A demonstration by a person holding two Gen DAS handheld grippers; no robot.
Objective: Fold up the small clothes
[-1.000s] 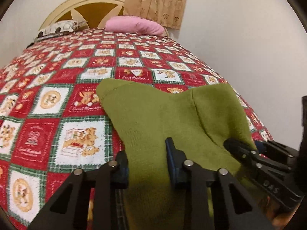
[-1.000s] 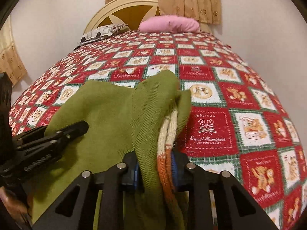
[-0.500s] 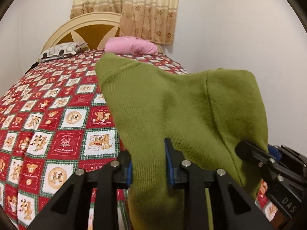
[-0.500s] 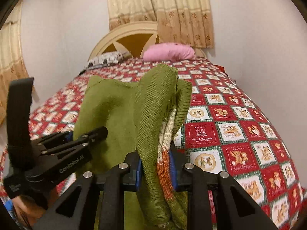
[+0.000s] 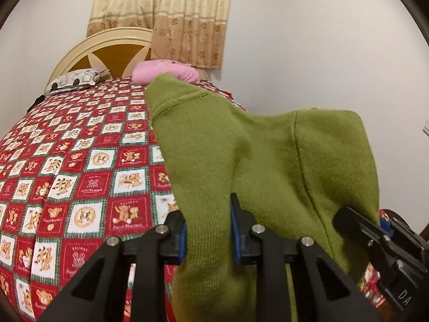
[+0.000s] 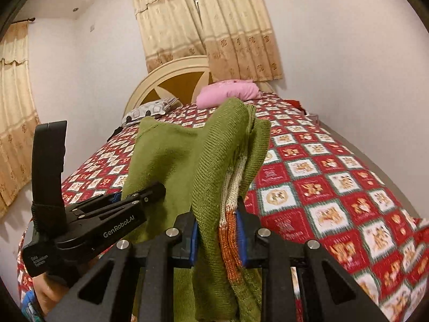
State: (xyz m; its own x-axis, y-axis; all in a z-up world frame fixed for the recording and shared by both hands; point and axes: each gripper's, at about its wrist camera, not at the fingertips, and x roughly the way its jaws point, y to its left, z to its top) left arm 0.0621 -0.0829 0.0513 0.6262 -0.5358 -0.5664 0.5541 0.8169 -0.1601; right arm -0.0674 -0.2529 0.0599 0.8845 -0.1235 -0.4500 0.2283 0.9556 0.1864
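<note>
right gripper: jaws closed on bunched fabric
green sweater: held above quilt; striped cream-orange band pinched at right finger
left gripper: left of claw, clamped on sweater edge
quilt: spread beneath, extending ahead
pink pillow: far ahead, at headboard

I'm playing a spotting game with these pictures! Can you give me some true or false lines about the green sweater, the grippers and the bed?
1. Both grippers are shut on the green sweater. True: the left gripper and the right gripper each pinch it.
2. The sweater lies flat on the bedspread. False: it is held up above it.
3. A pink pillow sits by the headboard. True.
4. The curtains are blue. False: they are beige.
5. The bedspread is plain white. False: it has red, white and green squares.
</note>
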